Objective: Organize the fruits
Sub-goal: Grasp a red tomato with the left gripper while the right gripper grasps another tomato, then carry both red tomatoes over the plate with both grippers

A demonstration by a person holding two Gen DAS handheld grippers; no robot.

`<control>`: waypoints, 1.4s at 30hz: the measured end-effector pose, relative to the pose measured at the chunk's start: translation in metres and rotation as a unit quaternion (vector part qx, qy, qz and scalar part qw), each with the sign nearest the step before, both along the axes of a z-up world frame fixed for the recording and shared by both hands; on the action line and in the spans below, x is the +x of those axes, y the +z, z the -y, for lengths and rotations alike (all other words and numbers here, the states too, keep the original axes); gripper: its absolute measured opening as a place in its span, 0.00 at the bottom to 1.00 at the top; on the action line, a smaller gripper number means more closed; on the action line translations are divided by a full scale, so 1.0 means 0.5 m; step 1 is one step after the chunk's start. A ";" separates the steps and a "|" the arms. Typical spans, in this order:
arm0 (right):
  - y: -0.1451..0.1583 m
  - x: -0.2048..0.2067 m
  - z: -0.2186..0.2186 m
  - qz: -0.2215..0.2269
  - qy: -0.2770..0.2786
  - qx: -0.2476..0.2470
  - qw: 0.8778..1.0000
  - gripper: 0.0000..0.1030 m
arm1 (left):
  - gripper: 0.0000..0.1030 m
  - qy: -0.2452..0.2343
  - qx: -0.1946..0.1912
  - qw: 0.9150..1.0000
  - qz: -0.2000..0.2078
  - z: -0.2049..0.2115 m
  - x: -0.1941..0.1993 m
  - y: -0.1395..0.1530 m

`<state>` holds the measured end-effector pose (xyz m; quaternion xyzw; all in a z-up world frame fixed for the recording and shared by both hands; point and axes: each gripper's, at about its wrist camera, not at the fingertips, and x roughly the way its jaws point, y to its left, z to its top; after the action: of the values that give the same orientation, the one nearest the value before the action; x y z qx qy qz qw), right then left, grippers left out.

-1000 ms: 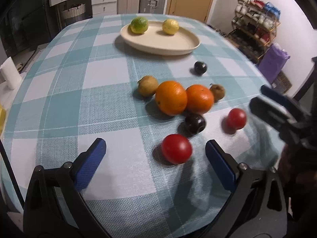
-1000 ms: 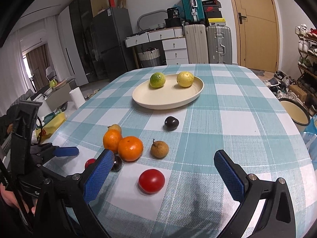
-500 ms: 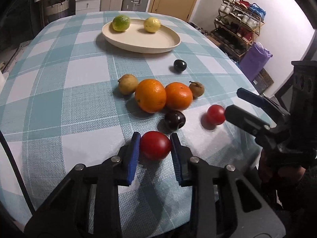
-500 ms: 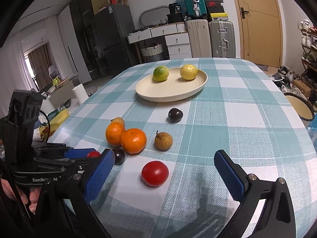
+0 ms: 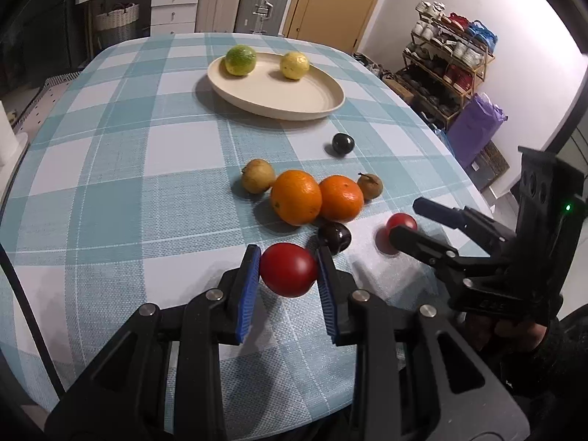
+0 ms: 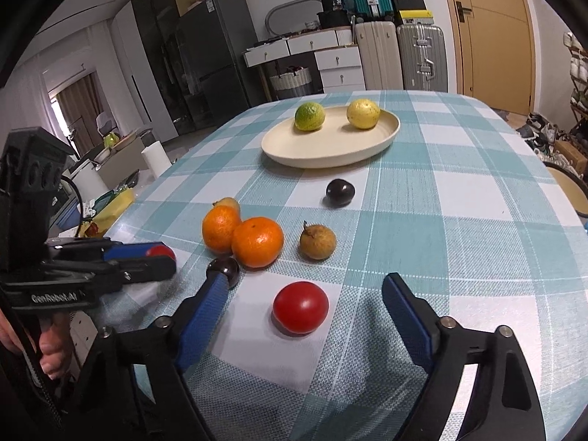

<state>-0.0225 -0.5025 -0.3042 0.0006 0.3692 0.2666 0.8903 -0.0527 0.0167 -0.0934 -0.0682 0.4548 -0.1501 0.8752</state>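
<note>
Red tomato (image 5: 288, 274) now clamped in left gripper (image 5: 287, 275), lower centre, raised off checked cloth (image 5: 110, 169); 1 second ago jaws wide. Right gripper (image 6: 305, 303) still wide open, empty.

My left claw (image 5: 288, 272) presses its blue pads on both sides of a round red tomato (image 5: 289, 269). Just ahead of my right finger lies a dark glossy plum (image 5: 334, 236), and behind it two round oranges (image 5: 318, 196) touch each other. Far ahead stands a cream oval plate (image 5: 316, 104).
</note>
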 end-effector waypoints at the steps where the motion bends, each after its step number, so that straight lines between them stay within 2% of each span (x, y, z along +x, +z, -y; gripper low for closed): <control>1: -0.003 0.001 -0.001 -0.003 0.001 0.000 1.000 0.74 | 0.27 0.001 0.000 1.000 0.000 -0.002 0.000 0.001; 8: -0.012 0.002 -0.004 -0.008 0.005 -0.002 1.000 0.67 | 0.27 0.008 -0.004 1.000 -0.003 -0.012 -0.001 0.000; 10: -0.014 0.002 -0.007 -0.011 0.007 -0.004 1.000 0.59 | 0.27 0.010 -0.007 1.000 -0.006 -0.015 -0.001 -0.002; 14: -0.017 -0.001 -0.009 -0.014 0.012 -0.004 1.000 0.52 | 0.27 0.012 -0.010 1.000 -0.011 -0.017 0.000 -0.008; 16: -0.019 -0.001 -0.008 -0.016 0.018 -0.001 1.000 0.38 | 0.27 0.013 -0.013 1.000 -0.014 -0.018 0.002 -0.013; 18: -0.021 -0.003 -0.010 -0.015 0.019 -0.007 1.000 0.32 | 0.27 0.015 -0.015 1.000 -0.017 -0.019 0.005 -0.017; 24: -0.021 -0.007 -0.012 -0.019 0.027 -0.006 0.999 0.31 | 0.27 0.019 -0.018 1.000 -0.011 -0.023 0.011 -0.011; 31: 0.018 -0.003 -0.011 0.005 0.021 0.002 1.000 0.31 | 0.27 0.027 -0.019 0.999 0.011 -0.045 0.049 0.028; 37: 0.058 0.035 -0.010 0.018 0.023 0.007 1.000 0.31 | 0.27 0.039 -0.022 0.998 0.036 -0.066 0.118 0.077; 42: 0.096 0.091 -0.015 0.027 0.029 0.013 0.999 0.31 | 0.27 0.050 -0.031 0.997 0.041 -0.085 0.192 0.100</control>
<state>0.0228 -0.4949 -0.2560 -0.0059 0.3410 0.2971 0.8919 0.0430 0.0592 -0.0435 -0.1114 0.4094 -0.1223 0.8972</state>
